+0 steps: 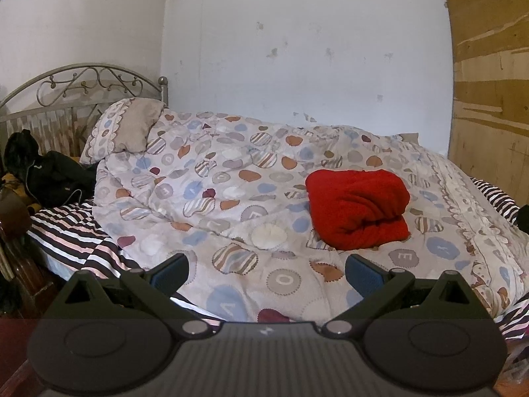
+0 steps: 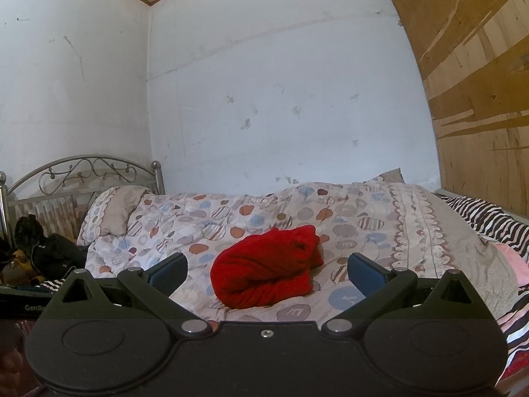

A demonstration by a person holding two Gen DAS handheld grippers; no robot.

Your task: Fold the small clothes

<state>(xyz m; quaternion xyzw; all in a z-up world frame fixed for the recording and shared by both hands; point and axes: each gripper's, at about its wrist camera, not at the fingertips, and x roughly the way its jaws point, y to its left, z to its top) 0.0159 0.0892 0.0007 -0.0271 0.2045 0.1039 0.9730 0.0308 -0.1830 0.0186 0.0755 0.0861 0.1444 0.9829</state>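
A red knitted garment (image 1: pixel 358 210) lies folded in a thick bundle on the patterned quilt (image 1: pixel 231 198). In the left wrist view it sits beyond and to the right of my left gripper (image 1: pixel 266 273), which is open and holds nothing. In the right wrist view the same red garment (image 2: pixel 267 276) rests just ahead, between the spread fingers of my right gripper (image 2: pixel 266 273). That gripper is open too, hovering short of the cloth without touching it.
A pillow (image 1: pixel 125 129) leans on the metal headboard (image 1: pixel 82 89) at the left. Dark clothes (image 1: pixel 49 173) are piled beside it. A striped sheet (image 1: pixel 76 235) shows at the bed's edges. A wooden panel (image 2: pixel 479 82) stands at the right, a white wall (image 2: pixel 281 99) behind.
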